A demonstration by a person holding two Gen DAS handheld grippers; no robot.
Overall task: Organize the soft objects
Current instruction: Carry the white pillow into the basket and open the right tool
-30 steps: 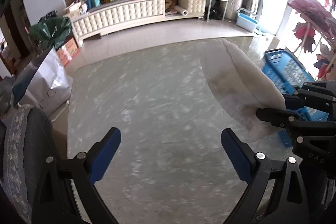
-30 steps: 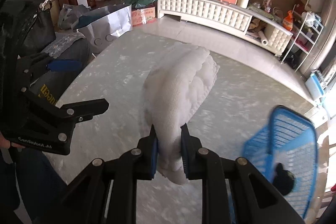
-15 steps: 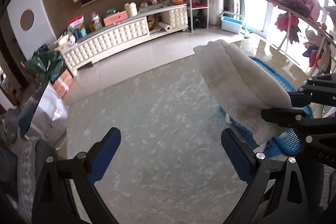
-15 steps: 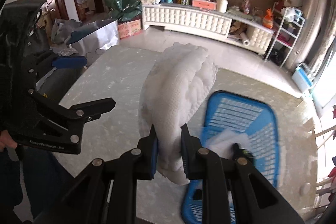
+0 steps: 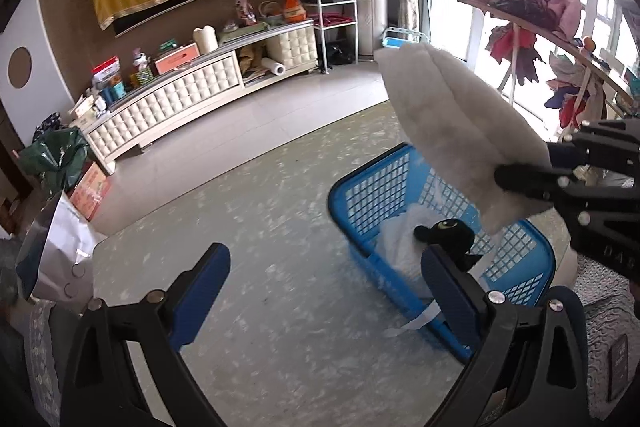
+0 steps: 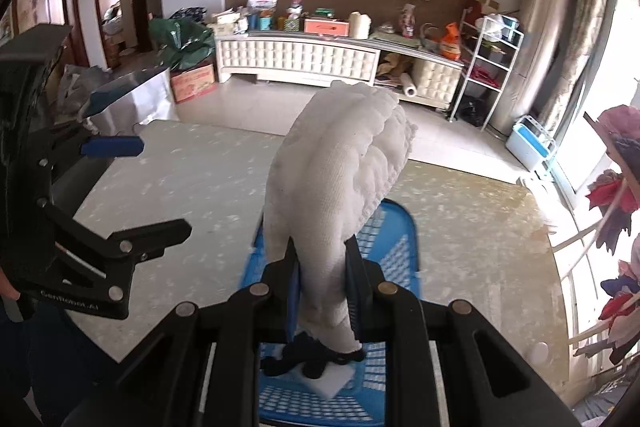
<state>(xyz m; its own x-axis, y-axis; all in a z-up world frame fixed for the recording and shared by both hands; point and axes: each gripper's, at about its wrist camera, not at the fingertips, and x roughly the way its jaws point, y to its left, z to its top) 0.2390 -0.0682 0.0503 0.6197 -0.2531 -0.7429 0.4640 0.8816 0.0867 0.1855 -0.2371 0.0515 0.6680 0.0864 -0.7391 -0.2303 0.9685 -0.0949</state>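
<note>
Only readable bits were "GenRobot.AI" printed on the left gripper (image 6: 112, 183) body; "DAS" showed on the right gripper (image 5: 532, 167) frame.

A pale marbled surface (image 5: 248, 267) is seen filling the lower frame; a blue basket (image 5: 372, 195) is carried at its lower right

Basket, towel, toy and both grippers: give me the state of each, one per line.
white towel: folded, held in the air above the basket
blue basket: upright on the table, partly filled
black plush toy: lying inside the basket on white cloth
right gripper: shut on the towel
left gripper: open, empty
</note>
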